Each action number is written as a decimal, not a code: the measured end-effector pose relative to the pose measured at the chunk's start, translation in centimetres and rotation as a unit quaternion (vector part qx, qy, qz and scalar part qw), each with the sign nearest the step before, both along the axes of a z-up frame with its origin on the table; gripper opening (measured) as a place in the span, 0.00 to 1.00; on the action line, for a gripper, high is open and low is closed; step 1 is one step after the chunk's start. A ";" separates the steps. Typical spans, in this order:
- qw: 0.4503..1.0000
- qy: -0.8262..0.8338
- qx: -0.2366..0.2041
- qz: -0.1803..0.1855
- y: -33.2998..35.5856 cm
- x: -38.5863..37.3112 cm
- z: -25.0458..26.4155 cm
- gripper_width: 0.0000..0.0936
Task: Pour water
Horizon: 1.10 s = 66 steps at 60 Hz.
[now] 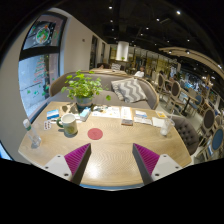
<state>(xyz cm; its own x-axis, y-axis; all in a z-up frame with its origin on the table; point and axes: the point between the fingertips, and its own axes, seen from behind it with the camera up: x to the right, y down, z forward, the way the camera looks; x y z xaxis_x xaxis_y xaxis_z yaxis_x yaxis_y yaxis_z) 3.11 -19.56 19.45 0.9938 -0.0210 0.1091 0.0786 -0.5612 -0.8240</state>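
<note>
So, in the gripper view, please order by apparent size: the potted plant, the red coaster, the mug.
1. potted plant, clearly largest.
2. mug and red coaster look alike; not ranked.
The gripper is open, before the table.

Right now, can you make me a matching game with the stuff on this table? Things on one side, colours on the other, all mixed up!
Things:
1. potted plant
2. round coaster
3. gripper finger pads
4. table

Colours:
A. light wood
B. magenta
C. green
D. red

Pairs: 1-C, 2-D, 3-B, 4-A. The gripper's fingers are open, with nothing between them.
</note>
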 end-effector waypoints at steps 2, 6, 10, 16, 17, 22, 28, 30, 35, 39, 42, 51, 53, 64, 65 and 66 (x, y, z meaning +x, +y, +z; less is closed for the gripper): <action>1.000 0.000 0.000 -0.003 -0.2 -0.2 0.3 0.91; 1.000 0.000 -0.005 -0.009 -0.9 -1.5 -0.2 0.91; 1.000 0.001 -0.014 -0.016 -1.8 -3.3 -1.4 0.91; 0.999 0.006 -0.028 -0.020 -3.7 -7.0 -3.5 0.91; 0.999 0.008 -0.030 -0.019 -4.0 -7.7 -3.9 0.91; 0.999 0.020 -0.039 -0.011 -5.7 -12.1 -6.0 0.92; 0.997 0.052 -0.048 0.014 -7.4 -18.7 -8.4 0.91; 0.996 0.060 -0.053 0.026 -7.8 -21.1 -9.1 0.91; 0.994 0.077 -0.053 0.059 -7.8 -26.9 -10.2 0.92; 0.992 0.083 -0.043 0.086 -6.7 -31.2 -10.5 0.92; 0.991 0.084 -0.030 0.101 -5.4 -34.0 -10.6 0.92; 0.989 0.094 0.011 0.117 0.3 -40.1 -11.0 0.92; 0.989 0.095 0.018 0.116 1.5 -40.8 -11.2 0.92; 0.989 0.090 0.047 0.111 7.5 -43.3 -13.6 0.92; 0.988 0.090 0.049 0.112 8.0 -43.5 -13.7 0.91; 0.988 0.089 0.052 0.112 8.9 -43.6 -14.0 0.91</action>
